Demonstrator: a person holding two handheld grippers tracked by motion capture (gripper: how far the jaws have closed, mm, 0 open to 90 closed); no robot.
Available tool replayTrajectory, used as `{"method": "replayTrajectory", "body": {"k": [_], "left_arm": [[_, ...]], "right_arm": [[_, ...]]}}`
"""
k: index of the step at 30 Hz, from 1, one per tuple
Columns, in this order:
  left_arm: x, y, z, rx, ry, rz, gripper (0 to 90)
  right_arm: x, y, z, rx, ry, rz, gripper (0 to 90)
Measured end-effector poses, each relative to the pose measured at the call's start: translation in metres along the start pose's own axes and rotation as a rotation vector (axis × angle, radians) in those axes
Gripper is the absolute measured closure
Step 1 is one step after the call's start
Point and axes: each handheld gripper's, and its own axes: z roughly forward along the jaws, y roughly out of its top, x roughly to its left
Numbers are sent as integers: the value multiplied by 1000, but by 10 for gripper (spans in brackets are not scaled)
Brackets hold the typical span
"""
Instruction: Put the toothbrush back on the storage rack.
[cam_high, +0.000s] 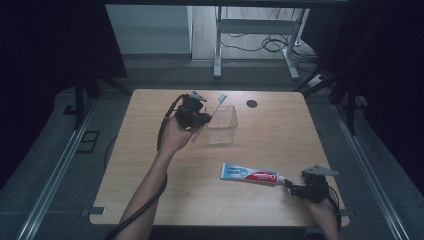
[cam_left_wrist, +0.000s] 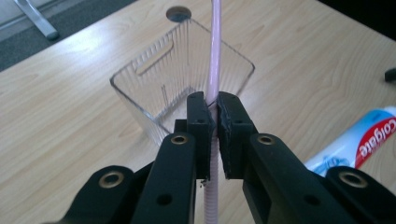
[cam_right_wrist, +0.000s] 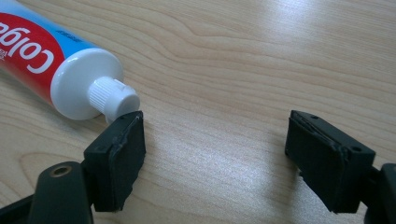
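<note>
1. Left claw (cam_high: 200, 116) was clenched on a thin pink plastic toothbrush (cam_high: 216, 105), held above the worktop just left of a clear square plastic container (cam_high: 221, 125); the brush head rose over the container's near rim.
2. Left gripper view gave what the high view could not: both jaws pressed the pink handle (cam_left_wrist: 214, 74), ribbed below the pads, with the container (cam_left_wrist: 140, 88) right behind.
3. Right claw (cam_high: 296, 189) stood released, nothing between the jaws. Right gripper view showed one pad (cam_right_wrist: 122, 147) just beside the white cap of a red, white and blue toothpaste tube (cam_right_wrist: 56, 65), lying flat near the front edge.
4. Light wood-grain worktop (cam_high: 280, 125) with a round dark cable hole (cam_high: 251, 103).
5. Grey floor, white desk legs (cam_high: 218, 50) and loose cables beyond; dark surrounds.
</note>
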Motion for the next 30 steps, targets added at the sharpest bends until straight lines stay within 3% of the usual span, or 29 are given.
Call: {"method": "replayTrajectory", "body": {"k": [30], "left_arm": [[10,34,34,-111,32,-29,843]], "right_arm": [[0,0,0,-1,2,0,197]]}}
